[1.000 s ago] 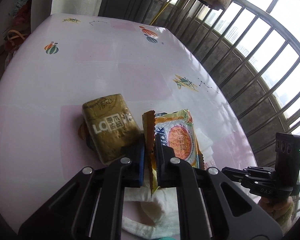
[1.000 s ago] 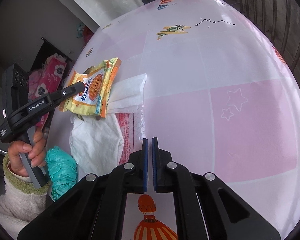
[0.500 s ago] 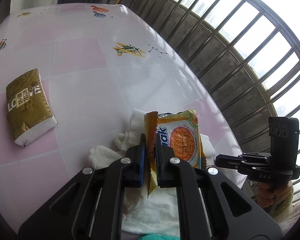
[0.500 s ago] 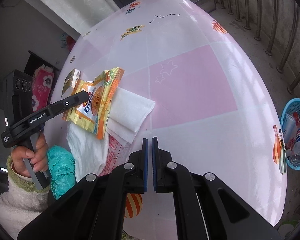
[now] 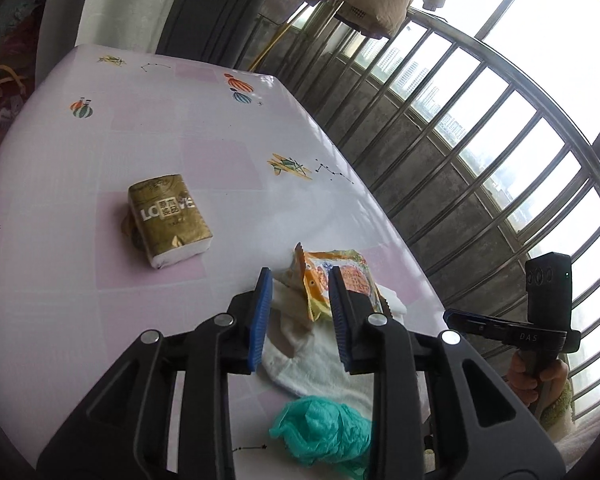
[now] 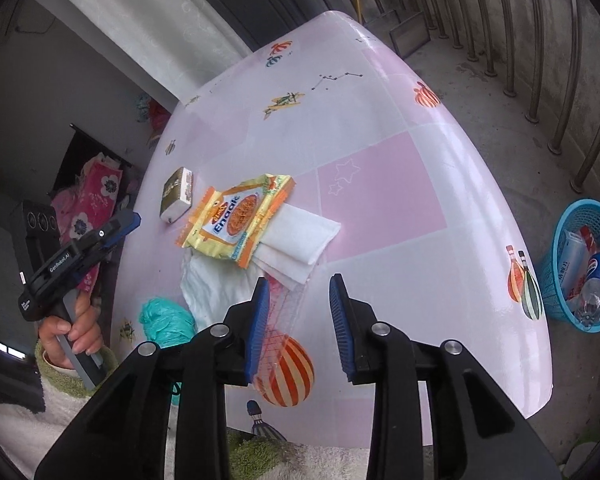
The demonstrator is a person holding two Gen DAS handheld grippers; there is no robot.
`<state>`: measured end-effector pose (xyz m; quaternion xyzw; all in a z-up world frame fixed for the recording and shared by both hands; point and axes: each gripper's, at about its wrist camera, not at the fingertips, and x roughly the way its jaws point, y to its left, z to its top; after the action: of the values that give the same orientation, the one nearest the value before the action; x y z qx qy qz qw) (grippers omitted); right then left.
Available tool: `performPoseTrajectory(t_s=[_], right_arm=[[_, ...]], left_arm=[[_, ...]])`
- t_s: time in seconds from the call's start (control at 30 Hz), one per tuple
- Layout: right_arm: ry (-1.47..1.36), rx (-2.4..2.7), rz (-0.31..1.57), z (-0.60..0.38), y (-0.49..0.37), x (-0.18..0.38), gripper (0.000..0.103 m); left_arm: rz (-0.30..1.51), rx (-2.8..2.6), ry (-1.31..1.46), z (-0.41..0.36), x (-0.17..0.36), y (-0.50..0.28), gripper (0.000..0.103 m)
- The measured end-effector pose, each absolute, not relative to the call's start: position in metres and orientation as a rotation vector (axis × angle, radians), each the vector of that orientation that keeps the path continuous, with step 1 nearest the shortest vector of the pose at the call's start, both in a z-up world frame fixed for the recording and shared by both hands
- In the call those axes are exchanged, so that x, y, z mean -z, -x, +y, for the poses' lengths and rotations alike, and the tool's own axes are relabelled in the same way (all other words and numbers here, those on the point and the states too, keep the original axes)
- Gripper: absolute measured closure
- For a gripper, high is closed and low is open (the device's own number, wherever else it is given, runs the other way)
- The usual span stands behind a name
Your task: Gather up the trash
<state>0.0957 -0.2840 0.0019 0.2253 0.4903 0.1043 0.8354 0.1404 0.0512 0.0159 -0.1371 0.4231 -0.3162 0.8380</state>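
Note:
An orange and yellow snack wrapper (image 6: 240,216) lies on white tissues (image 6: 300,236) near the table's front edge. My left gripper (image 5: 298,276) hovers just short of the wrapper (image 5: 352,276); its jaws are opening and no pad touches it. In the right wrist view the left gripper (image 6: 132,220) stands clear to the wrapper's left. My right gripper (image 6: 299,280) is opening too, above a clear film with red print (image 6: 284,308); nothing is pressed between its pads. A crumpled green plastic bag (image 6: 166,318) lies beside the tissues.
A gold tissue pack (image 5: 168,216) sits further in on the pink table (image 5: 220,152). A blue basket (image 6: 556,280) with bottles and cartons stands on the floor to the right of the table. A metal railing (image 5: 480,152) runs along the right side.
The left gripper, shut on the snack wrapper before, has opened and drawn back; the wrapper now rests on the tissues. The right gripper went from shut to open and rose.

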Motion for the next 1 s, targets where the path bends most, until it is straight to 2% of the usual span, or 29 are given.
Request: performPoseTrajectory(t_s=[0.27, 0.43, 0.53, 1.0], right_arm=[[-0.347, -0.437, 1.117, -0.198, -0.096, 0.003, 0.072], [-0.299, -0.488, 1.191, -0.162, -0.103, 0.022, 0.087], [-0.307, -0.509, 1.205, -0.151, -0.109, 0.028, 0.092], [-0.310, -0.595, 1.211, -0.084, -0.167, 0.035, 0.092]], left_arm=[[1.010, 0.696, 0.385, 0.075, 0.010, -0.066, 0.077], [1.075, 0.715, 0.370, 0.055, 0.037, -0.045, 0.078], [1.064, 0.696, 0.351, 0.054, 0.043, -0.045, 0.079], [0.956, 0.502, 0.388, 0.126, 0.036, -0.076, 0.079]])
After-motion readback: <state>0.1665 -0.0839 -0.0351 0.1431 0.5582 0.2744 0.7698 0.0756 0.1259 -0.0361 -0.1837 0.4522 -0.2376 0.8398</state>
